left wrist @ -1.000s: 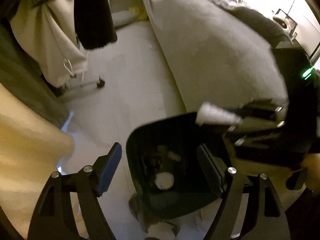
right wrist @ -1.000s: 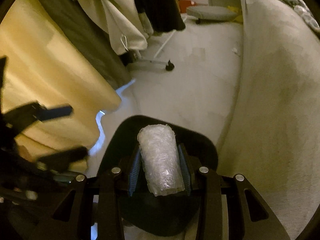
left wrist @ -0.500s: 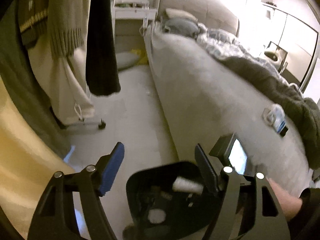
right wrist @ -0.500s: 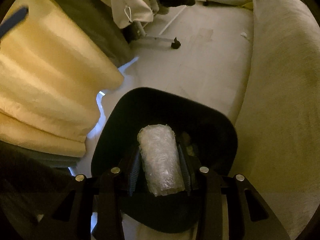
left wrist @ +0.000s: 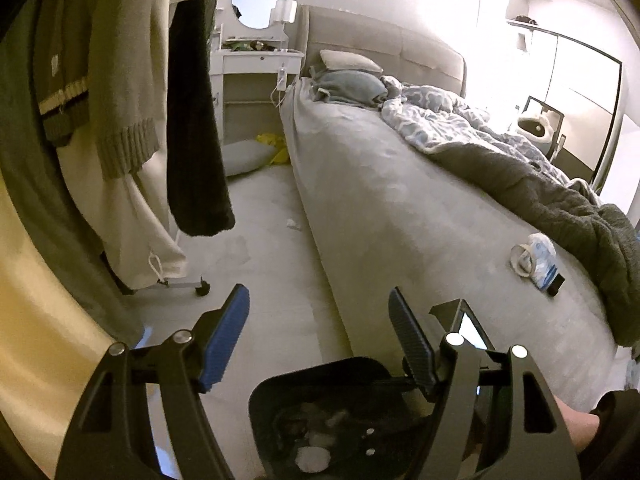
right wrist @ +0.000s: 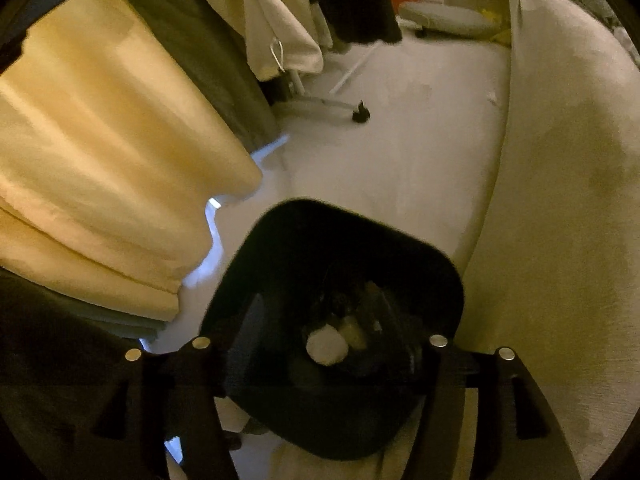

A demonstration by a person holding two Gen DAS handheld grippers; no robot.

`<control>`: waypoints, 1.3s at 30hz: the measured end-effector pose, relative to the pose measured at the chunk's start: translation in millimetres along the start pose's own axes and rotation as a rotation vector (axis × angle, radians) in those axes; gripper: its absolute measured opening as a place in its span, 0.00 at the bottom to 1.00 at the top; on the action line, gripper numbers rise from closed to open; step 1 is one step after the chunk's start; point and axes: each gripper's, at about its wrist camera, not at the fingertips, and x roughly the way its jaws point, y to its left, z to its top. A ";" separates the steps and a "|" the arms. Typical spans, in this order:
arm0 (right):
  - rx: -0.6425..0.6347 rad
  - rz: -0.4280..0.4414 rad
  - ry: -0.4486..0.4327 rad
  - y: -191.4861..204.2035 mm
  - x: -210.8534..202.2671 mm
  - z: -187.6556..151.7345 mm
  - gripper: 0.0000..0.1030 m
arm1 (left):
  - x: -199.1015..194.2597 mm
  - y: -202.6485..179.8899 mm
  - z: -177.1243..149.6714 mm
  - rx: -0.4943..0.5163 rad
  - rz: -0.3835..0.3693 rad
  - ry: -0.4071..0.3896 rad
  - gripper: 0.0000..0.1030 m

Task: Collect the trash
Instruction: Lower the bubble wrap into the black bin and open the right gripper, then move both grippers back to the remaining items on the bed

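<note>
Both my grippers spread, empty: right gripper [right wrist: 324, 344], jaws just opening, over black bin [right wrist: 280, 240] at lower centre; left gripper [left wrist: 318, 336] above it.

Daylight glares from the window [left wrist: 576, 76] at upper right in the left wrist view, washing out detail there. The right wrist view is dim, yellow-tinted and motion-blurred, the bin [right wrist: 304, 236] nearly black. Fisheye curvature bends both edges.
</note>
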 end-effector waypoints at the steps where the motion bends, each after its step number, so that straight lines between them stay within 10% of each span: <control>1: -0.004 -0.004 -0.014 0.0 -5.4 -0.4 0.60 | -0.3 -1.9 1.4 0.003 -0.001 -0.002 0.72; 39: 0.111 -0.328 -0.419 -115.7 -181.6 -82.8 0.78 | 31.7 -136.0 25.2 0.182 -0.200 -0.082 0.87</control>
